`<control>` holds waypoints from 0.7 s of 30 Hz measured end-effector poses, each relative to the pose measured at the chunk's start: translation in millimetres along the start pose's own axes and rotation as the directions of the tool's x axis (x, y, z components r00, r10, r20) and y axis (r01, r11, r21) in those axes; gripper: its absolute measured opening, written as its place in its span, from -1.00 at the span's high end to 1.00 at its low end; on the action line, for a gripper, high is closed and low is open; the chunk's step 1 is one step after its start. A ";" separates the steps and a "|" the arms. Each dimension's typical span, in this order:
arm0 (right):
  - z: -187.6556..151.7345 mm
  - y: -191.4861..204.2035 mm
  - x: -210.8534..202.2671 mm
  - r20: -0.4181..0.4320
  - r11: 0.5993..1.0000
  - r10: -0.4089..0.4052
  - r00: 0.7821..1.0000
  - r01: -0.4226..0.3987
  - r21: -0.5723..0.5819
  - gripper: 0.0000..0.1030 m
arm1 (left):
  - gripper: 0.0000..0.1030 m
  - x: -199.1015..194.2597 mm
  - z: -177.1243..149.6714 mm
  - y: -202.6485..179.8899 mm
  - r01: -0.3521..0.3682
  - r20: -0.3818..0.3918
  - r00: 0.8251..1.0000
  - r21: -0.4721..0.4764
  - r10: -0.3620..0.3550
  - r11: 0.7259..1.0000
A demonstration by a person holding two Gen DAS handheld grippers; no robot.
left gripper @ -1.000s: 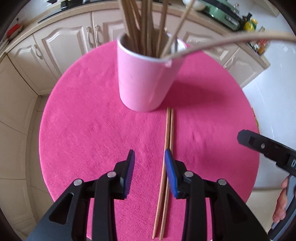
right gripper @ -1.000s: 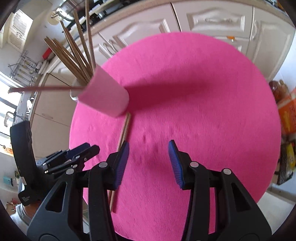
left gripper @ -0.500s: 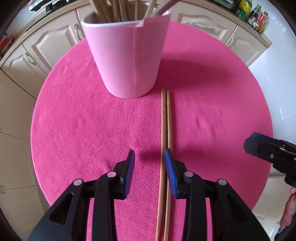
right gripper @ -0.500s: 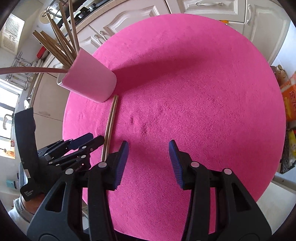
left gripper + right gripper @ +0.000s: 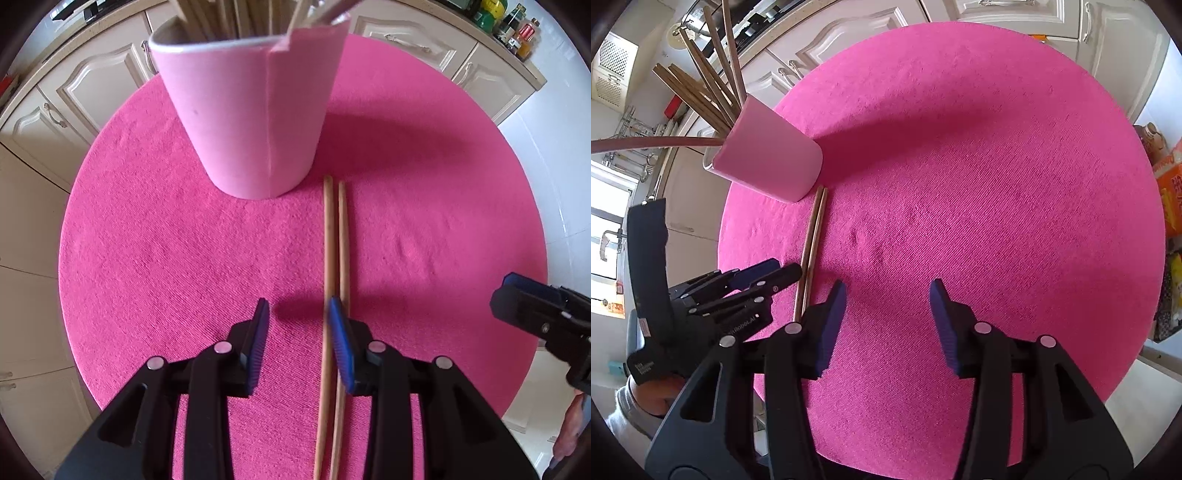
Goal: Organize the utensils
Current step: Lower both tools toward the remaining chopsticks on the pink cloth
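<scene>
Left gripper point(image 5: 297, 325) hangs low over the pink cloth point(image 5: 155, 258) with its jaws spread and empty, the right-hand blue pad right beside two chopsticks point(image 5: 334, 243) lying side by side, their far tips just beside the pink cup point(image 5: 251, 122). They look light, thin, stiff and smooth, so I'd pinch both together near mid-length, or they may roll apart.
</scene>
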State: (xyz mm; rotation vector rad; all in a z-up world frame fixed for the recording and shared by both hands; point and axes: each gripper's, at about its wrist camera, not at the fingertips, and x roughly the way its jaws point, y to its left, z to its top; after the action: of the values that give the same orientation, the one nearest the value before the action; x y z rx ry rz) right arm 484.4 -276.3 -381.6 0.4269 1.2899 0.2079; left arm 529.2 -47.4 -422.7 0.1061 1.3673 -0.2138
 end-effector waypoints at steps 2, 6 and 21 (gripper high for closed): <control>-0.5 -0.1 0.1 -0.002 1.000 0.001 1.000 -0.001 0.003 0.08 | 0.36 1.6 -3.4 -3.1 -0.003 -0.009 1.000 0.007 0.003 1.000; -2.0 -0.5 -0.3 -0.004 1.000 0.001 1.000 -0.001 0.004 0.07 | 0.36 1.4 0.4 -7.2 0.019 -0.004 1.000 0.018 -0.019 1.000; -4.2 5.6 2.8 -0.014 1.000 -0.003 1.000 0.003 0.011 0.07 | 0.35 13.2 15.0 -22.9 -0.063 -0.055 0.996 0.092 0.068 0.994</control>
State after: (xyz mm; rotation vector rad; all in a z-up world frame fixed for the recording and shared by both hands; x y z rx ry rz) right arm 481.6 -269.4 -382.6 0.4330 1.3059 0.2018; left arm 541.2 -73.9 -431.5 0.2339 1.4099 -0.2191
